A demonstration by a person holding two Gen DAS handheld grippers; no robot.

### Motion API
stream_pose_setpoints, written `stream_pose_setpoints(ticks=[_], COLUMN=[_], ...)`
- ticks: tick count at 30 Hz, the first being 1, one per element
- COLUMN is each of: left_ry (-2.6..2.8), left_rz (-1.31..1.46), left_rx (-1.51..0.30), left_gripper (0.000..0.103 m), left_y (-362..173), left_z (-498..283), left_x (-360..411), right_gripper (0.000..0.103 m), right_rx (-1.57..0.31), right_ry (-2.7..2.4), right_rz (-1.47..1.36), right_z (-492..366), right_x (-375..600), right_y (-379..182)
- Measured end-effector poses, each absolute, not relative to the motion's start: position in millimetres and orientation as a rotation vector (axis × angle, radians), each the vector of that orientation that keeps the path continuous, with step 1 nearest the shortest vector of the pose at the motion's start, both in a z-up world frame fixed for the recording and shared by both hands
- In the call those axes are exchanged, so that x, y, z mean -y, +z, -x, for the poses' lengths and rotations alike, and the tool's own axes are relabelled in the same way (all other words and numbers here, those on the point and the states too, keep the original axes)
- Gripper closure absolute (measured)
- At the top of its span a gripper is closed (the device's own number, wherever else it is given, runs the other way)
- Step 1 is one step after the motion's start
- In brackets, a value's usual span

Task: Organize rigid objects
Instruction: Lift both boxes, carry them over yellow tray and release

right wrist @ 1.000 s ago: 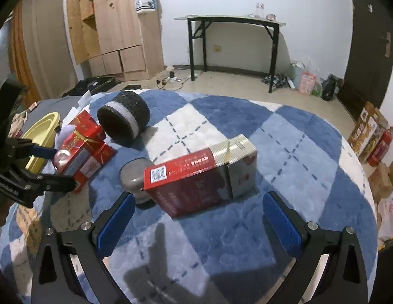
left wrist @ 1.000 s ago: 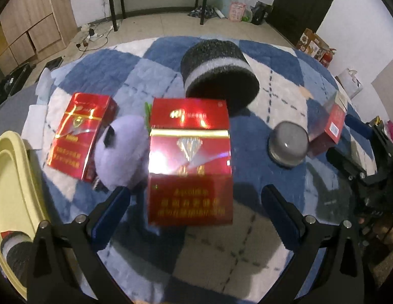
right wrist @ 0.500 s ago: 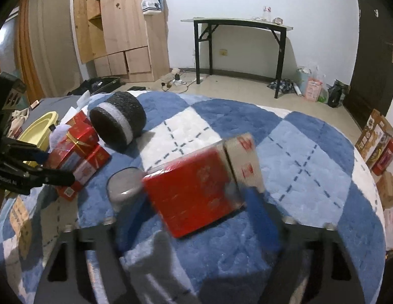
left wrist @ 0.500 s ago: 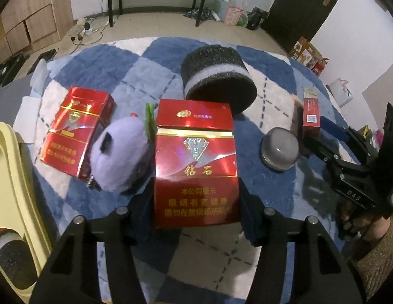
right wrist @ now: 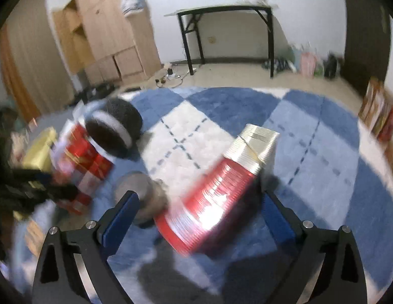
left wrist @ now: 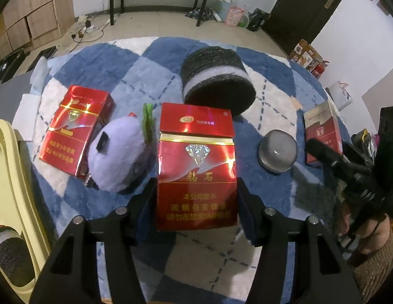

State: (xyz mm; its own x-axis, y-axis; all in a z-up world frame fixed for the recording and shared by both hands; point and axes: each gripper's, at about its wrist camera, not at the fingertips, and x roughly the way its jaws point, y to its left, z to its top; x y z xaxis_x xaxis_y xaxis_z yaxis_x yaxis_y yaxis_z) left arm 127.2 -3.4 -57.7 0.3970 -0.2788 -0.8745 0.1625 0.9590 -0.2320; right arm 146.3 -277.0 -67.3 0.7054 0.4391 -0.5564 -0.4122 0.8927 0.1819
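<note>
The left gripper (left wrist: 196, 197) clamps the diamond-printed cigarette pack (left wrist: 196, 167). Just right of it, the right gripper's (right wrist: 199, 207) jaws are opening around a blurred, tilted red-and-silver pack (right wrist: 221, 190); released askew, it may topple.

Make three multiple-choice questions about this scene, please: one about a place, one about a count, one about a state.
1. What lies directly left of the held red box?
A. purple plush toy
B. grey lid
C. yellow tray

2. How many red boxes show in the left wrist view?
A. one
B. three
C. five

3. The left gripper is:
A. wide open
B. out of view
C. shut on the box

Key: 1 A, the purple plush toy sits beside it; 2 B, three count; 3 C, pads press its sides.
</note>
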Motion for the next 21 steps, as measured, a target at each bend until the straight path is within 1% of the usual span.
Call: stream_pose_setpoints(ticks=[2,4,5,7,8,9,10,11,12,13,14,18,21], left_ry=[-0.282,-0.276,-0.273,-0.268,-0.264,-0.263,-0.266,-0.269,-0.269,-0.266,-0.263,-0.252,-0.242], left_rz=[0.125,0.136,0.141,0.140,0.139,0.142,0.149,0.153,0.151,0.145,0.141,0.148,0.146], left_rx=[-1.131,-1.136,-1.135,-1.133,-1.127,-1.122,-1.117,-1.114,-1.112,-1.107,-1.101,-1.077,-1.042], left_gripper=[0.043,0.043,0.043,0.043,0.043,0.043,0.043,0.043,0.043,0.043,0.043,0.043,0.043], left_y=[-58.5,-59.6,-60.0,-59.4,-58.4,-57.0,-55.2,-53.3,-52.0,-50.2,-47.9,-35.6,-14.6], left_z=[-127.2,-127.2,-126.6,-125.4,-124.0,-123.3,-122.9,-122.5,-122.4,-122.1,-121.4,-117.5,-112.2], left_x=[3.2,1.6,0.4,-1.2,-3.1,-4.3,-5.5,-6.3,-6.6,-6.7,-7.4,-13.1,-21.9], right_gripper=[0.001,0.001,0.001,0.004,0.011,0.022,0.028,0.042,0.062,0.071,0.075,0.077,0.079], right_rx=[-0.654,-0.703,-0.719,-0.708,-0.706,-0.704,-0.696,-0.688,-0.686,-0.695,-0.701,-0.698,-0.657], right_ry=[0.470,0.435,0.418,0.390,0.383,0.368,0.359,0.362,0.370,0.372,0.376,0.399,0.399], right_rz=[-0.154,-0.218,-0.219,-0.207,-0.197,-0.178,-0.165,-0.166,-0.174,-0.184,-0.199,-0.240,-0.225], right_z=[-146.7,-150.2,-151.6,-152.4,-153.3,-154.0,-154.2,-154.3,-154.8,-156.4,-157.0,-154.6,-145.1], right_x=[284.4,290.4,291.9,297.1,298.4,299.0,300.5,301.0,303.0,305.7,308.4,317.0,321.1], right_y=[-65.3,-69.2,-71.5,-74.4,-75.0,-75.0,-73.8,-72.7,-72.0,-72.3,-73.3,-71.6,-58.3])
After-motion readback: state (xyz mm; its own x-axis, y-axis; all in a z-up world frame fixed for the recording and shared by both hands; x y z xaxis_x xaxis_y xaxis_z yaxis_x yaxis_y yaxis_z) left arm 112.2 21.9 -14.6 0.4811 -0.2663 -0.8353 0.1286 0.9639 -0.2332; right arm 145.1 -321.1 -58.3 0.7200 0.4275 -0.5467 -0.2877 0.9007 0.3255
